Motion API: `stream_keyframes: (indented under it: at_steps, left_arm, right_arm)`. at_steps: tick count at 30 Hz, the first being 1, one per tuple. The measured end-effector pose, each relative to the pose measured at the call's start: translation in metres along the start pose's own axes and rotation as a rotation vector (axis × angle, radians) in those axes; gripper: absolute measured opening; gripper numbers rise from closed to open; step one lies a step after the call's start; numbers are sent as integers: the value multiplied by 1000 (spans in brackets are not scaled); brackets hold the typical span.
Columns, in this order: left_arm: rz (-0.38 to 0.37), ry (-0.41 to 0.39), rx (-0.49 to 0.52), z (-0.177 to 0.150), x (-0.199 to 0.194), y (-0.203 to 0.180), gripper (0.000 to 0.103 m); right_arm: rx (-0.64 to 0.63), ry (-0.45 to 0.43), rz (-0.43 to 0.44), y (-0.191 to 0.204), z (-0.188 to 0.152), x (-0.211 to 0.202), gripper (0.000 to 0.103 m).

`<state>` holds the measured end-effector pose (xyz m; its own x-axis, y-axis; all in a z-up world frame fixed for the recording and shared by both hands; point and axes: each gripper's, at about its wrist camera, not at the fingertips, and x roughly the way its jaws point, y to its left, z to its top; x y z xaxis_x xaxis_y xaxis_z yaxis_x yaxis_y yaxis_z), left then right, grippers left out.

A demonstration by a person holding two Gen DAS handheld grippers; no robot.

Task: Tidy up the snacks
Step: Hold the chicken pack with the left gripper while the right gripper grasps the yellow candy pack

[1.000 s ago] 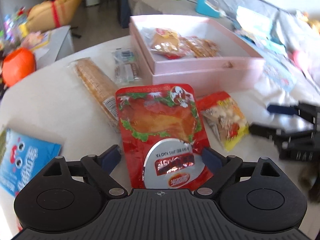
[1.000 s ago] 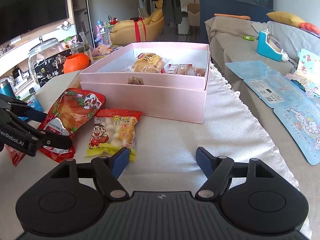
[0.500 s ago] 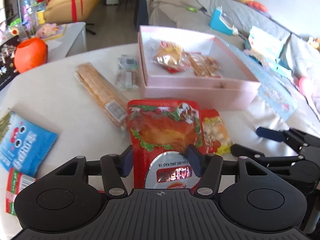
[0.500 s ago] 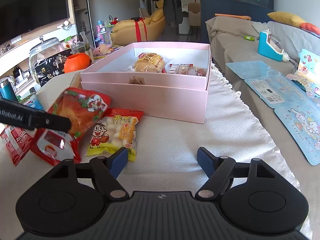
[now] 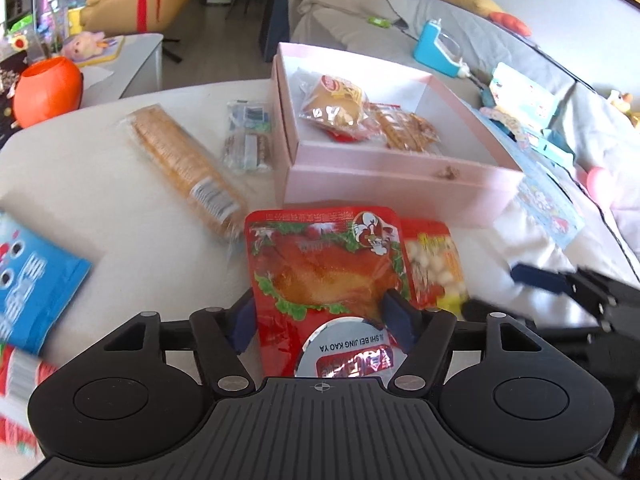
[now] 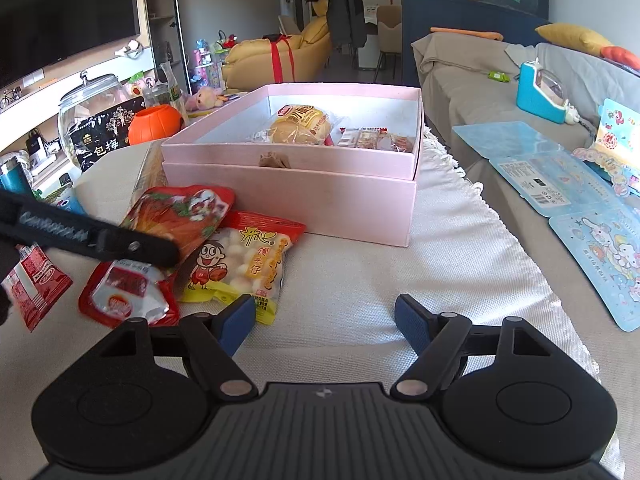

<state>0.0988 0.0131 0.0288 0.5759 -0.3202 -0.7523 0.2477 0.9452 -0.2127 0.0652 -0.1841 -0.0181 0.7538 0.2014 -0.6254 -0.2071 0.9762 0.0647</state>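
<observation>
My left gripper [image 5: 320,316] is shut on a red roast-duck snack pouch [image 5: 324,264] and holds it lifted off the table, in front of the open pink box [image 5: 400,176]. The pouch [image 6: 176,216] also shows in the right wrist view, held by the left gripper's finger [image 6: 100,236]. The box [image 6: 288,196] holds a bread bun [image 6: 300,124] and small wrapped bars [image 6: 372,138]. A yellow and red puff-ball snack bag [image 6: 240,264] lies on the table beside the pouch. My right gripper [image 6: 324,320] is open and empty over the white cloth, right of that bag.
A long cracker sleeve [image 5: 184,160], small clear-wrapped snacks [image 5: 248,136], a blue bag [image 5: 32,292] and a red sachet [image 6: 34,280] lie on the table left of the box. An orange pumpkin pot [image 5: 46,88] stands at the far left. A sofa [image 6: 520,92] with blue cards lies to the right.
My left gripper closed on the red pouch and lifted it up off the table toward the box. My right gripper stayed open and nearly still.
</observation>
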Motion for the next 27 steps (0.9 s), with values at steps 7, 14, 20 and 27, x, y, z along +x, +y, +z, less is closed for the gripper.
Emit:
stream_keyframes:
  at_steps: [7, 14, 20, 27]
  left_arm:
    - [52, 16, 52, -22, -29, 2, 66]
    - [70, 45, 75, -25, -21, -5, 76]
    - [111, 47, 161, -25, -9, -26, 84]
    - [58, 83, 149, -35, -25, -19, 84]
  right_arm:
    - [-6, 3, -1, 1, 0, 0, 78]
    - [-9, 4, 0, 1, 0, 0, 79]
    - [-22, 11, 2, 2, 0, 1, 82]
    - [-57, 40, 40, 4, 3, 5, 95]
